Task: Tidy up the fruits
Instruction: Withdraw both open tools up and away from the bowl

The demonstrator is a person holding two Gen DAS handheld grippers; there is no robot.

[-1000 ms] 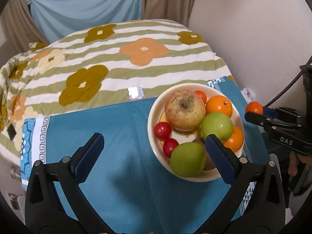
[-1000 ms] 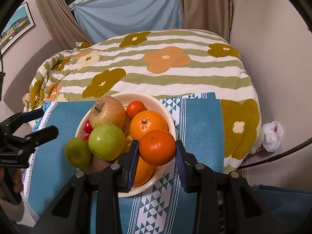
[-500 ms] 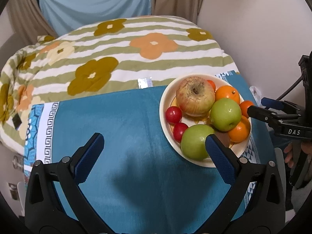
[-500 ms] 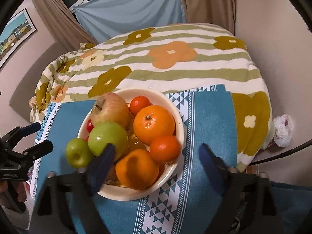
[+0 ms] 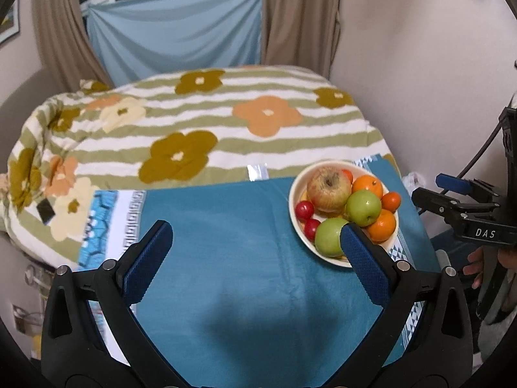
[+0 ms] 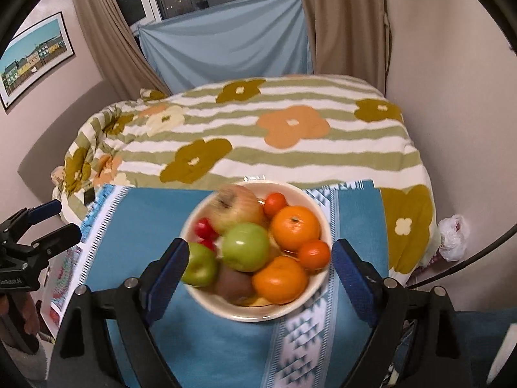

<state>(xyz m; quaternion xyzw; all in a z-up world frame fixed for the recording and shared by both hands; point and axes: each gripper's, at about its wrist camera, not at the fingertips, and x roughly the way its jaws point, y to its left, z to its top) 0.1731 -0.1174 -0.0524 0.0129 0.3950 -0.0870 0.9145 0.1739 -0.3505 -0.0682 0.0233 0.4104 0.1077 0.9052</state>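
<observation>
A cream bowl [image 6: 324, 226] heaped with fruit is sitting on a teal cloth [image 5: 232, 258] spread over a bed, with a flowered, striped quilt [image 5: 226, 123] lying behind it. The right gripper [image 6: 258, 271] is hanging above the bowl with its jaws spread wide and nothing between the pads; the left gripper [image 5: 255, 255] is hovering over bare cloth to the bowl's left, its jaws likewise wide apart and empty. In the bowl, a large red-yellow apple [image 6: 237, 208] is resting at the back, two green apples [image 6: 245, 245] toward the front left, two big oranges [image 6: 294, 226] and two small tangerines [image 6: 313, 254] on the right. The nearer green apple is being partly covered by a gripper finger in both views. A brown fruit [image 6: 233, 283] low in the pile is mostly buried and hard to identify, and the small red fruits [image 5: 304, 209] are blurring in the right wrist view. Something yellow under the pile is barely showing. A person's fingers [image 5: 473, 263] are just peeking in at the left wrist view's right edge.
</observation>
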